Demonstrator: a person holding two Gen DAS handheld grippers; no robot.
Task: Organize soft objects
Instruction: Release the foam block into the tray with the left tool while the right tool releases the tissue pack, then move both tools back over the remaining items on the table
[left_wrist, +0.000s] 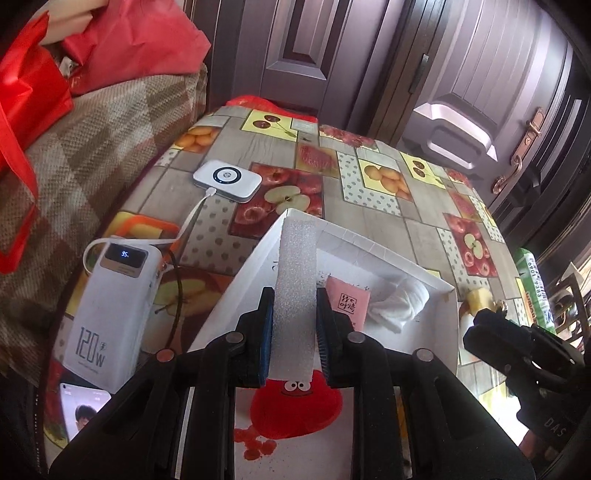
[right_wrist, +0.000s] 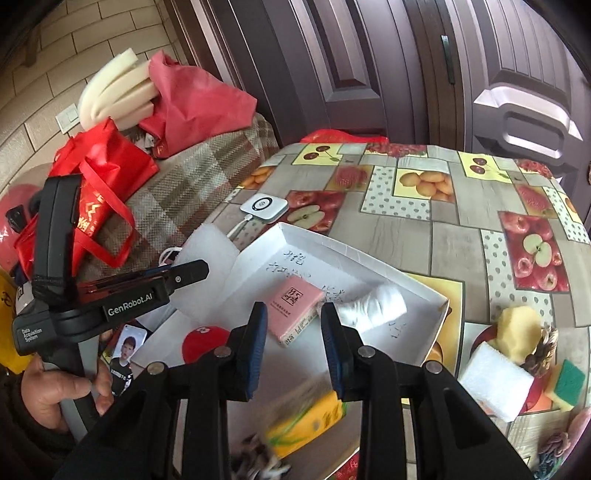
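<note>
A white cardboard box (left_wrist: 424, 275) lies on the fruit-print table. In it are a pink tissue pack (left_wrist: 347, 301), a white rolled cloth (left_wrist: 402, 302) and a red plush with eyes (left_wrist: 295, 406). My left gripper (left_wrist: 295, 314) is shut on a white foam strip (left_wrist: 297, 266) and holds it over the box's left part. In the right wrist view the box (right_wrist: 369, 254) shows the pink pack (right_wrist: 295, 302), the white roll (right_wrist: 373, 304) and the red plush (right_wrist: 203, 341). My right gripper (right_wrist: 293, 328) is open over the box's near side. A blurred yellow pack (right_wrist: 306, 421) lies below it.
A power bank (left_wrist: 110, 314), a white charger puck (left_wrist: 228, 181) and a phone (left_wrist: 83, 410) lie left of the box. Right of it are a white foam block (right_wrist: 495, 380), a yellow sponge piece (right_wrist: 519, 332) and a green-yellow sponge (right_wrist: 565, 384). Red bags (right_wrist: 96, 177) sit on the checked blanket.
</note>
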